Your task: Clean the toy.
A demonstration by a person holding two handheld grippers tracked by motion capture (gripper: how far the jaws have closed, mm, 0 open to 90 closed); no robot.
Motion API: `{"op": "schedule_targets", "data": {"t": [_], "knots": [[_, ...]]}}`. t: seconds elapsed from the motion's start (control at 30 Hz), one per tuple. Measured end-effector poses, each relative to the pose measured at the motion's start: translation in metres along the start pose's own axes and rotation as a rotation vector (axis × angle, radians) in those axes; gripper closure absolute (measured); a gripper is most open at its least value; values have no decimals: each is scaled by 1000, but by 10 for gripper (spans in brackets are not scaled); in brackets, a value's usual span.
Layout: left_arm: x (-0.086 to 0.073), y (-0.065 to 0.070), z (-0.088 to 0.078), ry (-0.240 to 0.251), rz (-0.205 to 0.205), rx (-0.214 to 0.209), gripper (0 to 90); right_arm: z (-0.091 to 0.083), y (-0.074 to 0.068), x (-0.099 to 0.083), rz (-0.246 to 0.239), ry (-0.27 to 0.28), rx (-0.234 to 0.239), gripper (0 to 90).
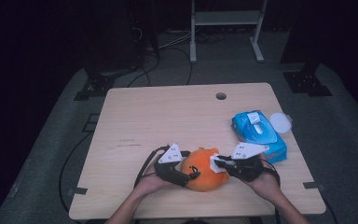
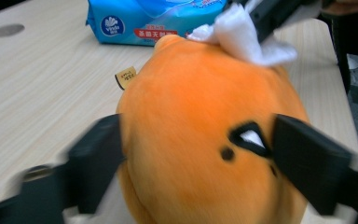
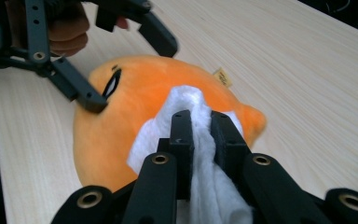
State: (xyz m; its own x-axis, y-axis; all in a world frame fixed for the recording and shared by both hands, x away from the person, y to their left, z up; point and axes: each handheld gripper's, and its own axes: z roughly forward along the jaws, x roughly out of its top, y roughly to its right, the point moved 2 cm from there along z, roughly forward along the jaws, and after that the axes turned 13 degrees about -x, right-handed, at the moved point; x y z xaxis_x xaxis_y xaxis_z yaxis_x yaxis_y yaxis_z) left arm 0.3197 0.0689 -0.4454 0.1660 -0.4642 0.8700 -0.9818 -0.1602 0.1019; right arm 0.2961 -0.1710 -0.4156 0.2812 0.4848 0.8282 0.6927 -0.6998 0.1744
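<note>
On the near part of the wooden surface [image 1: 168,112], an orange plush toy [image 1: 204,169] is seen lying between the two hands. At its left, the left hand-held gripper [image 1: 192,175] is set around one end of the toy. In the left gripper view its jaws are seen spread to either side of the orange body, the left one blurred, and whether they press on the plush cannot be told. A small tan label [image 2: 126,77] is seen sticking out from the toy's side.

At the toy's right, the right hand-held gripper [image 1: 217,162] is clamped on a white wipe [image 3: 200,140]. In the right gripper view its jaws are seen close together with the wipe pinched between them, and the wipe is laid against the top of the toy.

Farther right and farther back, a blue pack of wipes [image 1: 259,134] is seen lying on the surface, with a round white lid [image 1: 280,122] just beside it at the edge.
</note>
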Motion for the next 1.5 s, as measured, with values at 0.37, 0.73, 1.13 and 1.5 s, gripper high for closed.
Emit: {"op": "schedule_targets", "data": {"t": [0.37,0.73,1.13,1.5], "knots": [[-2,3,3,0,34,0,278,3,-19,9,-61,20,27,790],[-3,-2,4,6,8,9,278,4,-6,4,-43,2,-10,793],[-7,-6,0,13,-7,-10,275,5,-13,5,-64,0,21,791],[5,2,2,27,43,-2,200,3,-11,4,-41,16,13,794]]}}
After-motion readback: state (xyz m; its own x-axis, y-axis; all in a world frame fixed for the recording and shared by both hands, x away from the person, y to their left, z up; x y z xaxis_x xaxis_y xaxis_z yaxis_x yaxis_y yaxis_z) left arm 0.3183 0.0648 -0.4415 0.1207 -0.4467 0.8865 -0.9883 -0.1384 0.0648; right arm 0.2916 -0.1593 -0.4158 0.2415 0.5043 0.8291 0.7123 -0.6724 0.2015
